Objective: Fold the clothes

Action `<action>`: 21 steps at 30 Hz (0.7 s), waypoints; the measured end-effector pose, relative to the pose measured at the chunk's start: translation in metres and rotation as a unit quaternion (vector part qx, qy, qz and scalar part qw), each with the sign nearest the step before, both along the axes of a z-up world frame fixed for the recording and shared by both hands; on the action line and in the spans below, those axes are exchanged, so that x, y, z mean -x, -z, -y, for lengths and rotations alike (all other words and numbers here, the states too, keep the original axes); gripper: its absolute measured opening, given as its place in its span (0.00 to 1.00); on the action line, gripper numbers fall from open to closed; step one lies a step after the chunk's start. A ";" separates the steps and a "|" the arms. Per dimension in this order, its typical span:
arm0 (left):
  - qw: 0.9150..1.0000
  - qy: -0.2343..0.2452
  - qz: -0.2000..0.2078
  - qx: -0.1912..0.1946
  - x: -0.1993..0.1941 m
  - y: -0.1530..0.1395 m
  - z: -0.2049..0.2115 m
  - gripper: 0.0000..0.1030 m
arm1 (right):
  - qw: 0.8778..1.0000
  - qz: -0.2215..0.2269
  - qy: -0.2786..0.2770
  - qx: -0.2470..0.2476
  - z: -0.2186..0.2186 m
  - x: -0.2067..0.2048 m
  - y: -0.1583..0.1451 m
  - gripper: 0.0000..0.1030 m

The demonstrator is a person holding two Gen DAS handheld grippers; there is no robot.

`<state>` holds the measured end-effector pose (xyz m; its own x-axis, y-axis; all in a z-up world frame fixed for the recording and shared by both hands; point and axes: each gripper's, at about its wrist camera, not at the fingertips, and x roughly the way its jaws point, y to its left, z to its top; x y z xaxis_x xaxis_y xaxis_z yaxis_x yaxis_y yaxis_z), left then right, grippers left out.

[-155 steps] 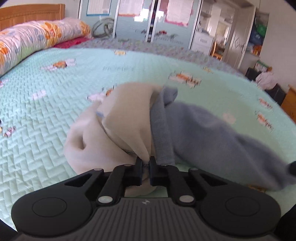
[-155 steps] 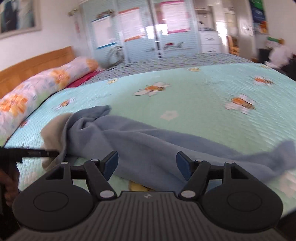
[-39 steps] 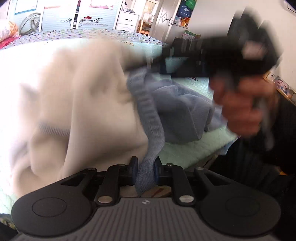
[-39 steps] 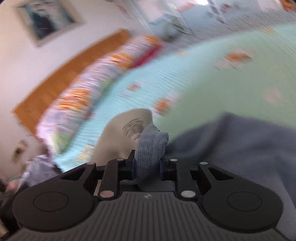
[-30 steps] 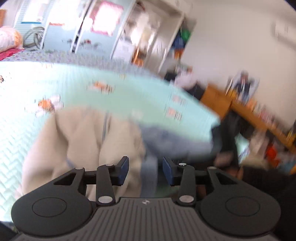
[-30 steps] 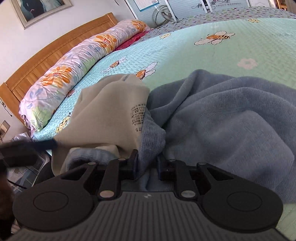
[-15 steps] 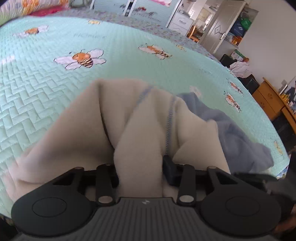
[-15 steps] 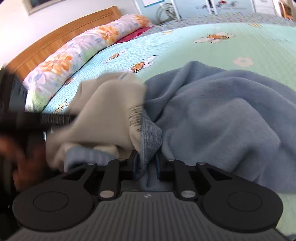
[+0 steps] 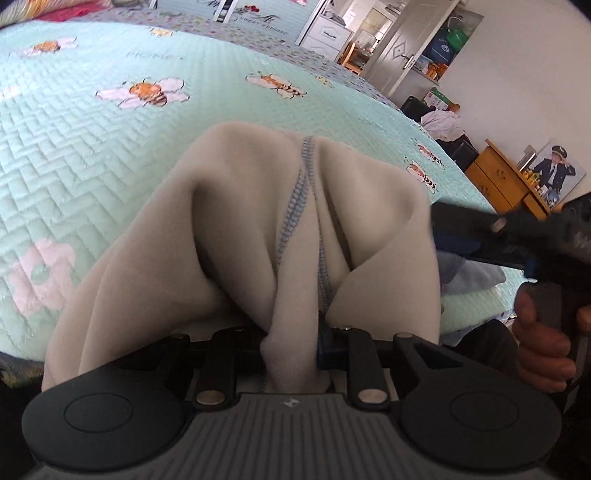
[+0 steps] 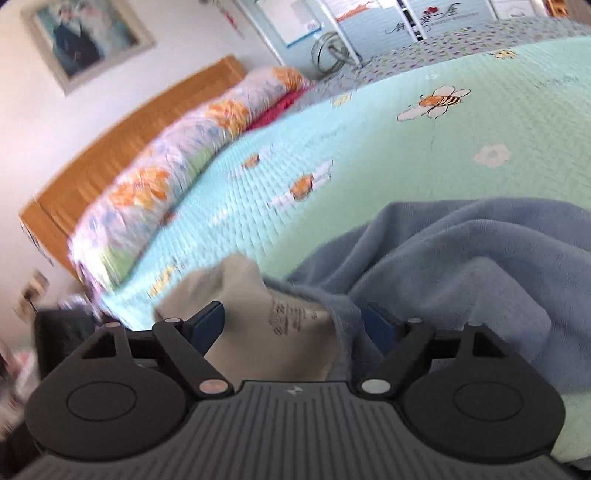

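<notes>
Bright, soft daylight fills both views, strongest far ahead of the jaws where the wardrobe doors (image 10: 373, 22) glare white. The right wrist view is motion-blurred, worst left of the jaws over the pillow (image 10: 177, 173); the left view is sharp, with soft shadows in the cream cloth's (image 9: 258, 221) folds. Fisheye bending curves the bed (image 9: 92, 129) at the edges.

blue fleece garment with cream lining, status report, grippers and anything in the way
Left gripper closing on cream lining fold. Right gripper opening, released. Blue fleece garment bunched on green quilted bedspread. Nothing in the way.
</notes>
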<state>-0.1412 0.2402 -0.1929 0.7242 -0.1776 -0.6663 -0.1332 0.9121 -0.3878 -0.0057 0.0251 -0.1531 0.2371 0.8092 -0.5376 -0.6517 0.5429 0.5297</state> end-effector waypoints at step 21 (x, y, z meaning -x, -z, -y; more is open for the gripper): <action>0.985 -0.147 -0.022 -0.086 -0.058 -0.031 -0.066 0.51 | 0.994 0.081 0.066 0.014 -0.027 -0.031 -0.025 0.88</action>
